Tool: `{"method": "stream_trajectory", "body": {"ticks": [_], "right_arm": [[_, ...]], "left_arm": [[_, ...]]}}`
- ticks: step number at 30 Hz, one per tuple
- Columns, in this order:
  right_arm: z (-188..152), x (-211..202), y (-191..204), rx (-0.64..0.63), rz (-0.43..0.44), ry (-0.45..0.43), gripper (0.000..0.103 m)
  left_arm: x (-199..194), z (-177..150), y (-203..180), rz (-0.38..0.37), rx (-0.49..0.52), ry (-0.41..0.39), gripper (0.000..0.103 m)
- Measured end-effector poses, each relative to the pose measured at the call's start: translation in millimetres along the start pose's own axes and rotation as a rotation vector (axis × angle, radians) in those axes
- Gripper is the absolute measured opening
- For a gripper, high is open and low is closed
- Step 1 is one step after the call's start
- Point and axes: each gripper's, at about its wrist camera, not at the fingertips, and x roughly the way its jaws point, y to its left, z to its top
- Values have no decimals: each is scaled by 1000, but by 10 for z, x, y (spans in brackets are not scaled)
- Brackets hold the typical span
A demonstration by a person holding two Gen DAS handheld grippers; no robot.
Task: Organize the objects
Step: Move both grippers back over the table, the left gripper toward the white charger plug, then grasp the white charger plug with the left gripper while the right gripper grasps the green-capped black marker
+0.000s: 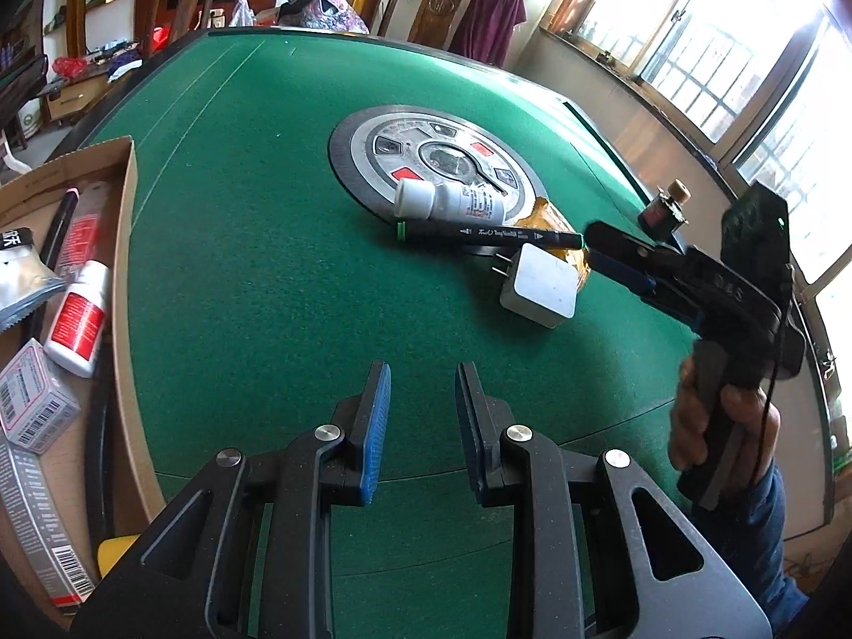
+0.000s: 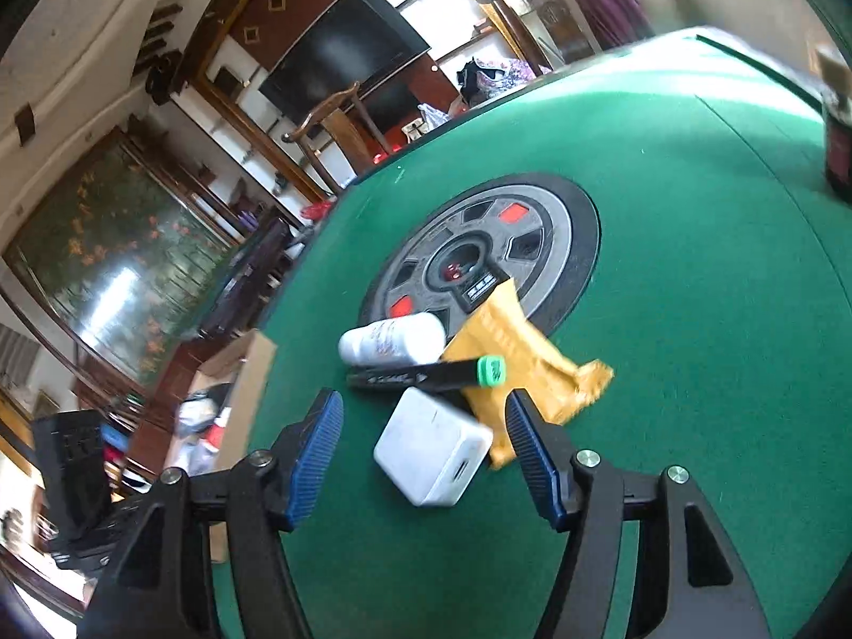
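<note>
On the green table lie a white charger (image 1: 540,290) (image 2: 432,446), a black marker with a green cap (image 1: 479,235) (image 2: 426,374), a white bottle (image 1: 450,201) (image 2: 393,340) and a yellow packet (image 1: 554,229) (image 2: 524,367), close together. My right gripper (image 2: 420,452) (image 1: 612,255) is open, its fingers either side of the charger, not touching it. My left gripper (image 1: 420,420) is open and empty, nearer the table's front edge.
A cardboard box (image 1: 125,245) (image 2: 250,378) at the left holds a red-and-white bottle (image 1: 79,319), small cartons and a pen. A round dial plate (image 1: 434,157) (image 2: 479,250) sits mid-table. A small dark bottle (image 1: 665,207) (image 2: 838,144) stands at the right edge.
</note>
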Motion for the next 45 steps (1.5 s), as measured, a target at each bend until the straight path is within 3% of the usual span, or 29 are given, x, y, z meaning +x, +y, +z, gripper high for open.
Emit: {"method": "stream_trajectory", "body": {"ticks": [8, 11, 12, 16, 19, 20, 25, 29, 35, 41, 45], "right_arm": [[-69, 286, 11, 24, 86, 153, 65], [-219, 331, 97, 79, 320, 286, 65], [-206, 324, 115, 76, 350, 290, 65], [-143, 213, 78, 64, 242, 215, 65], [-109, 134, -78, 132, 203, 172, 65], [-104, 99, -88, 140, 194, 159, 65], [-67, 40, -205, 192, 190, 121, 65], [-69, 32, -265, 226, 192, 116, 65], [-27, 64, -224, 227, 196, 113, 65], [-22, 63, -234, 230, 193, 111, 65], [-27, 55, -256, 225, 195, 106, 65]], "left_arm": [[16, -7, 35, 1, -21, 27, 23], [-8, 13, 42, 12, -21, 28, 23], [-6, 27, 40, 14, -22, 30, 23], [66, 90, -34, 9, -16, 52, 23], [200, 209, -177, 27, 40, 68, 37], [255, 271, -245, 45, 71, 69, 37], [528, 505, -506, 117, 235, 106, 46], [716, 543, -593, 183, 317, 134, 46], [806, 546, -672, 170, 353, 116, 61], [806, 503, -725, 147, 366, 123, 61], [880, 429, -798, 191, 414, 131, 61]]}}
